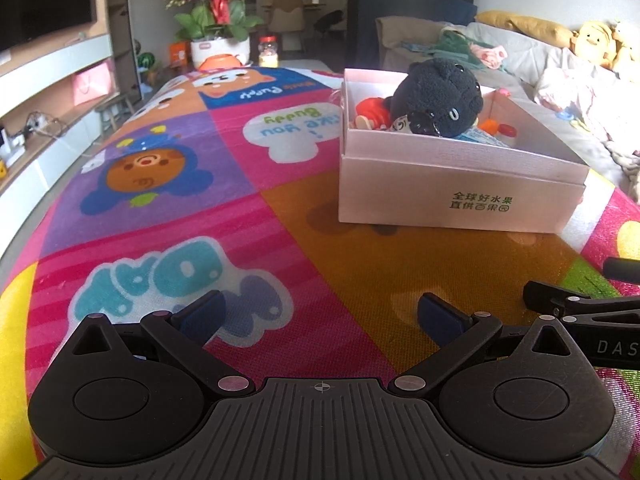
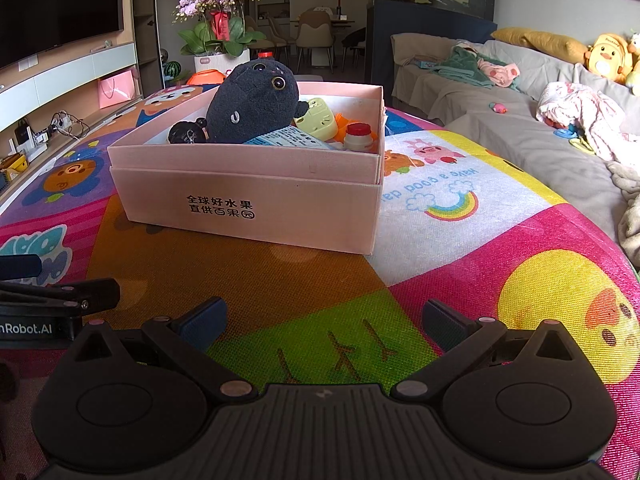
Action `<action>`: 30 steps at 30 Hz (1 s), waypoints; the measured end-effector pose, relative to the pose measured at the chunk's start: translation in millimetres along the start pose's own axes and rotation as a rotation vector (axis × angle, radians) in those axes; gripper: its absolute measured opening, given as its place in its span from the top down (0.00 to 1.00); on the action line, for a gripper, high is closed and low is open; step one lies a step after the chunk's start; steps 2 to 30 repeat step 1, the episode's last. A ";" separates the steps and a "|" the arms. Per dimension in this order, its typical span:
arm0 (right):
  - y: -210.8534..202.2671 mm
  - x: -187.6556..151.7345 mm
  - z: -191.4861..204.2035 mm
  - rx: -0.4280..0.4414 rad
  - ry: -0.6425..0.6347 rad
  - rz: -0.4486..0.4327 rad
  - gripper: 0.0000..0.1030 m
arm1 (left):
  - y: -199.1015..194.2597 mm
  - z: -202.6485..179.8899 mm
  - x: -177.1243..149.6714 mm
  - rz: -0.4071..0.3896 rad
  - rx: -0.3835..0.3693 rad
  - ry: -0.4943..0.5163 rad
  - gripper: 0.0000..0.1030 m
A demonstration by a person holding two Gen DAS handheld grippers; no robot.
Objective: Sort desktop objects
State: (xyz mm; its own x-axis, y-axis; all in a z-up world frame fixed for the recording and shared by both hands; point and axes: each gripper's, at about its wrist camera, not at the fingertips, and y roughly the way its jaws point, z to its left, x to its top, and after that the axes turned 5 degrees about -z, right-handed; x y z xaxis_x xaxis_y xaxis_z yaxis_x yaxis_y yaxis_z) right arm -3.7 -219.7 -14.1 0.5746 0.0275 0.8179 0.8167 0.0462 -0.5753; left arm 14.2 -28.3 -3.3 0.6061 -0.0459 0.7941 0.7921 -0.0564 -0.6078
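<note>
A pale pink cardboard box stands on the colourful cartoon tablecloth. Inside lie a black plush toy, a red toy, a light green block, a small white bottle with a red cap, a blue-white packet and orange pieces. My left gripper is open and empty, low over the cloth in front of the box. My right gripper is open and empty, also short of the box. Each gripper shows at the other view's edge.
An orchid pot, an orange bowl and a jar stand at the table's far end. A sofa with clothes and plush toys runs along the right. A TV unit lines the left.
</note>
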 end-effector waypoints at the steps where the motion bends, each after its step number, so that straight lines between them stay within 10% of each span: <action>1: -0.1 0.2 -0.5 0.000 0.000 0.000 0.00 | 0.3 -0.2 0.1 0.001 0.002 0.004 0.00; 30: -0.1 0.2 -0.5 0.000 0.000 0.000 0.00 | 0.3 -0.2 0.1 0.001 0.002 0.004 0.00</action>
